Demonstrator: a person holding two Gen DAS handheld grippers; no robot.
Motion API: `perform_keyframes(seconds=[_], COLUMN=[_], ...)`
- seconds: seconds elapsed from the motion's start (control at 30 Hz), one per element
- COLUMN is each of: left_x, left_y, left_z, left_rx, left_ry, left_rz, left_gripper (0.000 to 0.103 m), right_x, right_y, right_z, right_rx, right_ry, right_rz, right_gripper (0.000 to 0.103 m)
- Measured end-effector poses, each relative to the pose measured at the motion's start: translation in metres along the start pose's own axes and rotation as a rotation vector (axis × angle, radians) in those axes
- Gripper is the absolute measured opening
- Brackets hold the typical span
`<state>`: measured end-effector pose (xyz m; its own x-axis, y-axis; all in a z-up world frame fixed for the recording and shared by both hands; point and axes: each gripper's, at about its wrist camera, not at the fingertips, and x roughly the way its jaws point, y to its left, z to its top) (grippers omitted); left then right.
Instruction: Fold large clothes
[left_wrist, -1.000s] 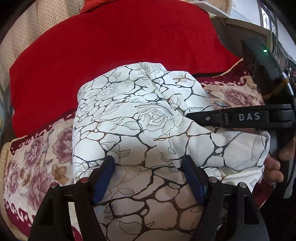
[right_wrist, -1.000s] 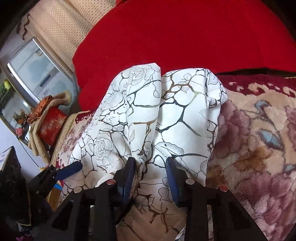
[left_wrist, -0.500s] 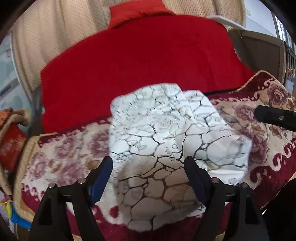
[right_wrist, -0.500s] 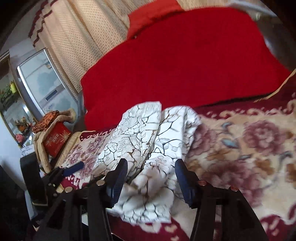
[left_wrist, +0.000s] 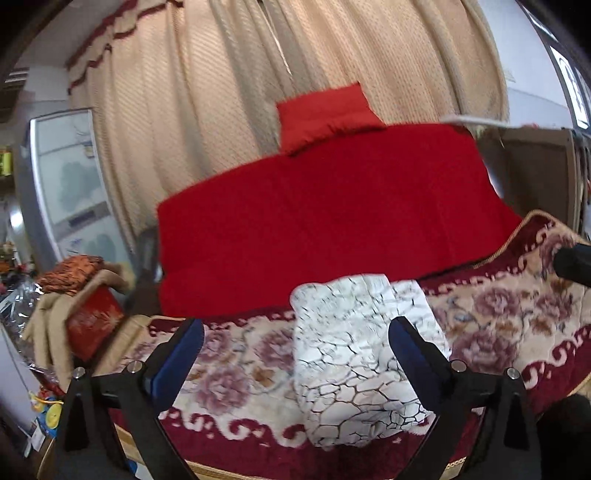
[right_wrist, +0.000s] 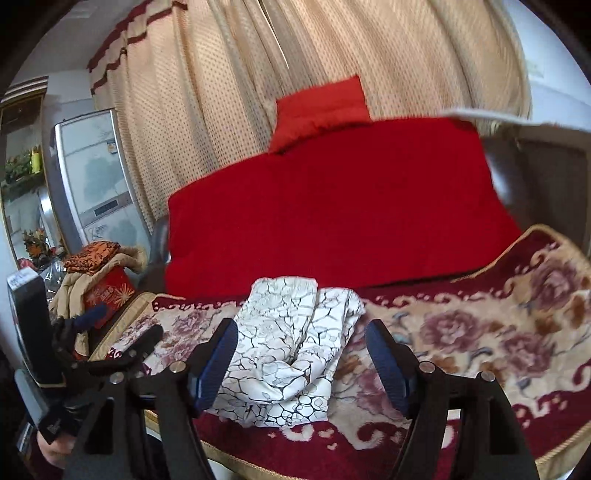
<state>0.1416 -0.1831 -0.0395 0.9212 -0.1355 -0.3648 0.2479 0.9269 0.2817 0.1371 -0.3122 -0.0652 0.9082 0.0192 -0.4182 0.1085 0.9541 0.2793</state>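
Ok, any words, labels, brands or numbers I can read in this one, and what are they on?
None can be read.
Red box, left of the floral blanket: gold print, too blurred.
Refrigerator: small sticker, too small.
Left tool's handle: pale marking, too small.

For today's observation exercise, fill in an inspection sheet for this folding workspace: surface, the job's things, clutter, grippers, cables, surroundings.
Surface: floral blanket with a dark red border, covering a bed or sofa.
Job's things: white patterned garment, folded into a compact bundle, lying on the blanket near its front edge; nothing grips it.
Clutter: red blanket spread behind the garment; small red cushion above it.
Grippers: left gripper and right gripper both off the garment with jaws opening, nothing between the pads.
Cables: nothing seen.
Surroundings: beige curtain behind; refrigerator at left; red box and piled cloth beside the bed.
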Motion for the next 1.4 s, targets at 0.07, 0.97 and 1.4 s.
perform_keyframes(seconds=[0.07, 0.97, 1.4], left_x=[-0.015, -0.147, -0.165], left_y=[0.005, 0.076, 0.096], left_z=[0.008, 0.027, 0.02], left_rx=[-0.001, -0.1, -0.135], left_ry=[-0.021, -0.205, -0.227], left_rz=[0.041, 0.206, 0.231], left_gripper=[0.1, 0.103, 0.103], right_x=[-0.018, -0.094, -0.102], right_y=[0.008, 0.093, 0.125], right_z=[0.005, 0.01, 0.008], right_rx=[-0.017, -0.05, -0.084], right_ry=[-0.019, 0.0, -0.029], right_rz=[-0.026, 0.011, -0.016], right_gripper=[0.077, 0.078, 0.079])
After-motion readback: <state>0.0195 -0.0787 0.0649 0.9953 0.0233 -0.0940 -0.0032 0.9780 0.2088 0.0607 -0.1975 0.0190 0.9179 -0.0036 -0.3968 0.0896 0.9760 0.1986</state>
